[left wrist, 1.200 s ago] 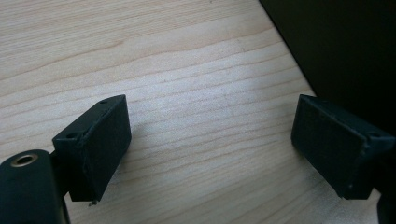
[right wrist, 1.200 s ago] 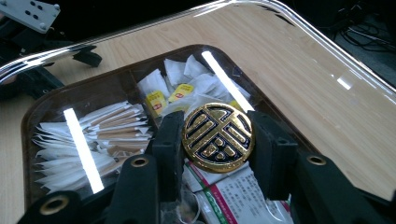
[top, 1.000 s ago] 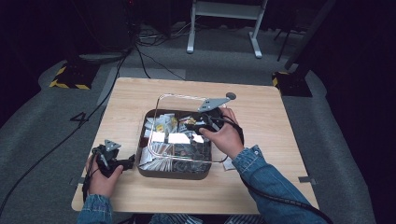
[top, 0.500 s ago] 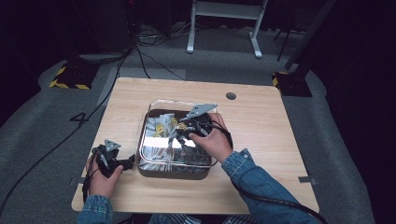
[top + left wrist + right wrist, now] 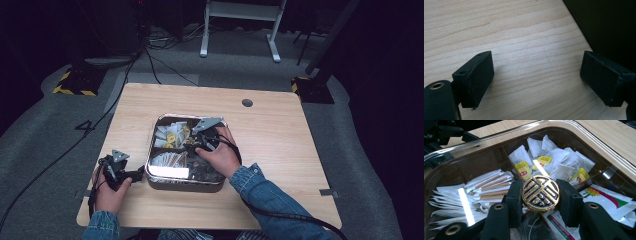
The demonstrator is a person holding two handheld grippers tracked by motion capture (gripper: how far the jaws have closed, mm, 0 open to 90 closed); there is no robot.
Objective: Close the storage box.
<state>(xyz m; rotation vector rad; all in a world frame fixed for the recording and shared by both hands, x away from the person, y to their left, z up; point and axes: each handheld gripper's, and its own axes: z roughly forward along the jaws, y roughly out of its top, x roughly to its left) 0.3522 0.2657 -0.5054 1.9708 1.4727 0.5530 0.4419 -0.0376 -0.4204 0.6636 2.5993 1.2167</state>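
A divided tray (image 5: 151, 176) sits near the middle of the table (image 5: 280, 130), a little towards the near edge. In its far-left compartment lie tea bags (image 5: 554, 162); in the near-left compartment lie wrapped stirrers (image 5: 486, 186); sachets (image 5: 604, 197) lie in the right part. The right gripper (image 5: 192, 145) hangs over the middle of the tray, a round knob (image 5: 540, 193) between its jaws, above the dividers. The left gripper (image 5: 136, 174) rests on the table just left of the tray, at its near-left corner.
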